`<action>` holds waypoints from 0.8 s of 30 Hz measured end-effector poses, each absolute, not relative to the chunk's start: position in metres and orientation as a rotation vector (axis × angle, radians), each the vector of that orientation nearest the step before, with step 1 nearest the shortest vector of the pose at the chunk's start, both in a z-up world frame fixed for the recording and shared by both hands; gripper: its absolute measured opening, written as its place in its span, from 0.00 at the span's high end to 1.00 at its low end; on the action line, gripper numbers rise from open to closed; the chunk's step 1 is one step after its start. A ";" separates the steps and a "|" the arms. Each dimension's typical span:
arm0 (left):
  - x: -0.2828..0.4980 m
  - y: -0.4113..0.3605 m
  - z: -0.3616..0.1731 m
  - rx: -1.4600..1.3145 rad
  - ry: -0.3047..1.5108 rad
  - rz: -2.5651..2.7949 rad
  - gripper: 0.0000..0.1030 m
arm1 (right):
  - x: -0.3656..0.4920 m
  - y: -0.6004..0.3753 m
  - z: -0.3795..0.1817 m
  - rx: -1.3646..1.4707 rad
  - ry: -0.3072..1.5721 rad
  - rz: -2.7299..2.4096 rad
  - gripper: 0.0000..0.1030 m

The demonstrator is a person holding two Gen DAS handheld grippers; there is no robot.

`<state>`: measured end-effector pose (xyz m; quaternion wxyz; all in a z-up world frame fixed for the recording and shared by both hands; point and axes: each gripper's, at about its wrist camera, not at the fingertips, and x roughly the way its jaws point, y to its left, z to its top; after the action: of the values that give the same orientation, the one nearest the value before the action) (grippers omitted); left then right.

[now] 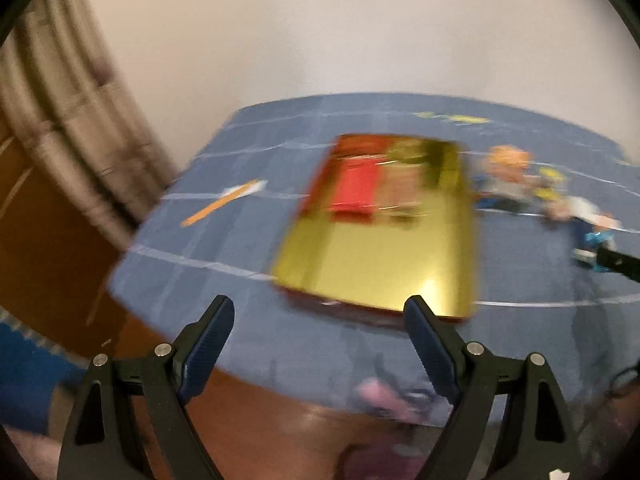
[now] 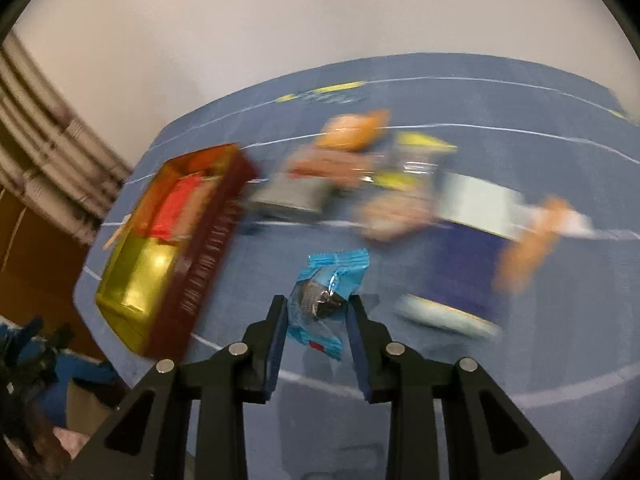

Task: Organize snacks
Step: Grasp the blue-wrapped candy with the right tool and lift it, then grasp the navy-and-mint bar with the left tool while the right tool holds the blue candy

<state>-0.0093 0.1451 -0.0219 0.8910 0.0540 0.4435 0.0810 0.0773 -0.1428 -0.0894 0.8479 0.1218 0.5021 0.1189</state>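
Right gripper (image 2: 318, 304): one, its jaws drawn narrow and clamped on a single blue snack packet (image 2: 326, 300) with a dark biscuit visible through its clear window; the packet stands between the blue pads (image 2: 276, 344), above the tablecloth.

Left gripper (image 1: 320, 312): one, jaws spread wide with nothing between them, poised at the near edge of the box.

Gold-lined box (image 1: 380, 240): one open box, dark red outside and shiny gold inside, lying on the table. In the right wrist view it sits left of the held packet, well apart from it.

Box contents: one red packet (image 1: 356, 192) and one paler pinkish packet (image 1: 404, 196) side by side at the far end; the near half shows bare gold lining.

Loose snacks (image 2: 380, 184): a heap on the cloth just beyond the held packet and right of the box, holding orange, yellow, grey, pinkish, and white-and-navy wrappers; motion blur prevents an exact count.

Orange strip (image 1: 222, 202): one, lying alone on the cloth left of the box.

Table (image 1: 224, 280): one, covered with a blue cloth crossed by thin white lines, set against a plain pale wall (image 1: 320, 32).

Surroundings: a beige curtain (image 1: 60, 92) hangs at left; brown floor shows below the table edge.
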 end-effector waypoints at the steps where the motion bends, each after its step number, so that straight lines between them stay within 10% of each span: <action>1: -0.010 0.135 -0.019 0.107 0.927 0.092 0.18 | 0.065 -0.166 -0.088 0.263 1.053 0.206 0.71; 24: 0.156 -0.124 -0.110 0.211 1.315 -0.450 0.19 | -0.017 -0.313 -0.077 0.506 0.885 0.075 0.71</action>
<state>0.1558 -0.1238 -0.1095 0.7631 0.0970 0.6046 -0.2069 -0.0171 -0.3127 -0.0767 0.8721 0.2422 0.4237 0.0360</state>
